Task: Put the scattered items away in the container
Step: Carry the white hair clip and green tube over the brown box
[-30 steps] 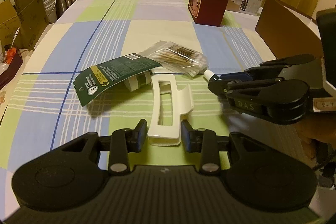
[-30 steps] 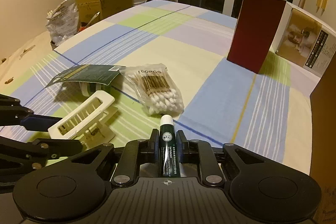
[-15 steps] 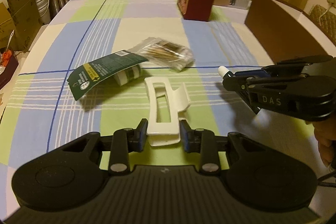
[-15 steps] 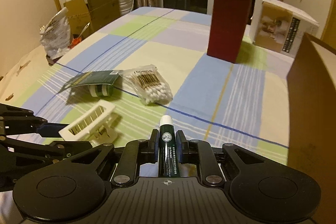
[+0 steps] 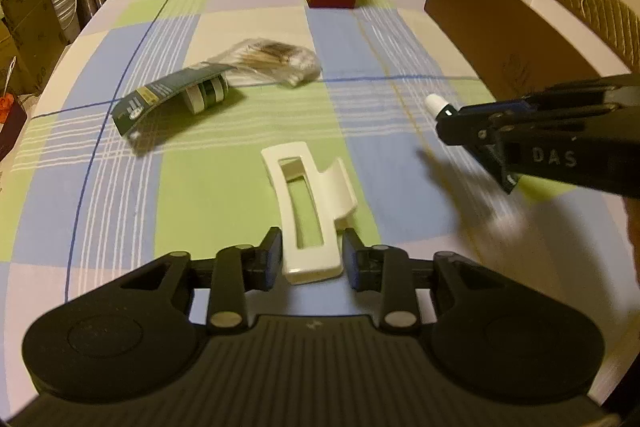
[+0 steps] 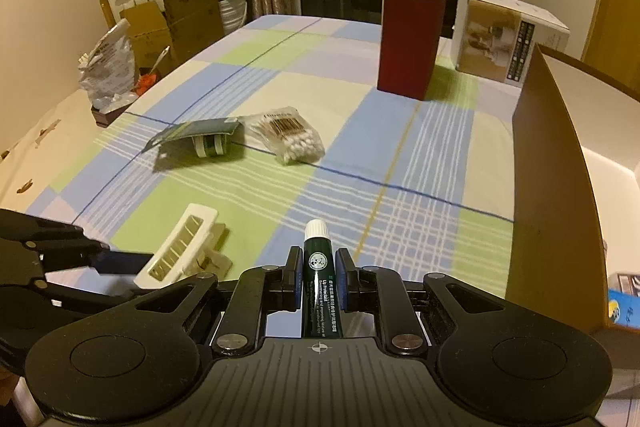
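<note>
A white hair clip (image 5: pixel 308 211) lies lengthwise between the fingers of my left gripper (image 5: pixel 312 251). Its jaws are opening and thin gaps show beside the pads. In the right wrist view the clip (image 6: pixel 180 247) hangs tilted just over the checked tablecloth, at the left gripper's blue fingertips (image 6: pixel 120 263). My right gripper (image 6: pixel 318 267) is shut on a dark green tube (image 6: pixel 320 267) whose white cap points forward. From the left wrist view it (image 5: pixel 452 123) reaches in from the right, beside the tall brown box (image 5: pixel 500 39), the container (image 6: pixel 552 187).
A green-carded tape pack (image 5: pixel 176 99) and a bag of cotton swabs (image 5: pixel 276 63) lie mid-table. At the far end stand a red carton (image 6: pixel 408 39) and a white box (image 6: pixel 508 39). Cardboard boxes and bags (image 6: pixel 160 27) crowd the floor to the left.
Both grippers have carried their items rightward, toward the brown box and away from the tape pack. The clip now sits looser and more skewed between the left fingers.
</note>
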`<state>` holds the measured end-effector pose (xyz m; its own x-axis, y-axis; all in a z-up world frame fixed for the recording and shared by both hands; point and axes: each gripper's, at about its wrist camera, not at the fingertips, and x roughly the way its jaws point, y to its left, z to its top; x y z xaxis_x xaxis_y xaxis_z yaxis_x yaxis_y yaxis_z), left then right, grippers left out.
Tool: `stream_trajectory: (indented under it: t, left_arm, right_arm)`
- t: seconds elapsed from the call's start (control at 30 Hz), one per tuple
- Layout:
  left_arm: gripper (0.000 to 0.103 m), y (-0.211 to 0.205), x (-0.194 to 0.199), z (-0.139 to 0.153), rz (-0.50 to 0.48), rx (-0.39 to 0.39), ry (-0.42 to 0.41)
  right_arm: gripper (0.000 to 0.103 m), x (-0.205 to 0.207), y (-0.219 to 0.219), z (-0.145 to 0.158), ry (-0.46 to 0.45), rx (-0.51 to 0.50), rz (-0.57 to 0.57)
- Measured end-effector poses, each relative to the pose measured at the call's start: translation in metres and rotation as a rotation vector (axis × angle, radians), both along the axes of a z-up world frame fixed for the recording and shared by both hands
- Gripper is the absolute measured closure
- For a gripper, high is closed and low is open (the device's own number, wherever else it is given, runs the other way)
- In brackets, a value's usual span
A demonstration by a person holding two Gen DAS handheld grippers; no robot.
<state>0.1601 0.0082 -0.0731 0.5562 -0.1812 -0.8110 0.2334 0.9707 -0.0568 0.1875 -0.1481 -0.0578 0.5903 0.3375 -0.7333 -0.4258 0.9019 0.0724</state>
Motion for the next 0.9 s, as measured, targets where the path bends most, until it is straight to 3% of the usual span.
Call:
stream_trajectory:
  t: [0.23, 0.3, 0.33, 0.9]
  left_arm:
    - [0.064, -0.005, 0.013, -0.008, -0.017, 0.042, 0.006]
    - [0.068, -0.004, 0.016, -0.01, -0.009, 0.033, -0.001]
    - [0.075, -0.004, 0.017, -0.009, -0.005, 0.026, -0.001]
    - [0.077, 0.002, -0.01, 0.018, 0.018, -0.034, -0.041]
  right_arm:
    - [0.084, 0.0, -0.004, 0.0, 0.0, 0.006, -0.009]
    - [0.084, 0.0, -0.004, -0.001, 0.002, 0.005, -0.009]
    - [0.084, -0.001, -0.004, -0.002, 0.004, 0.006, -0.009]
    - [0.084, -0.016, -0.005, 0.019, -0.026, 0.022, -0.011]
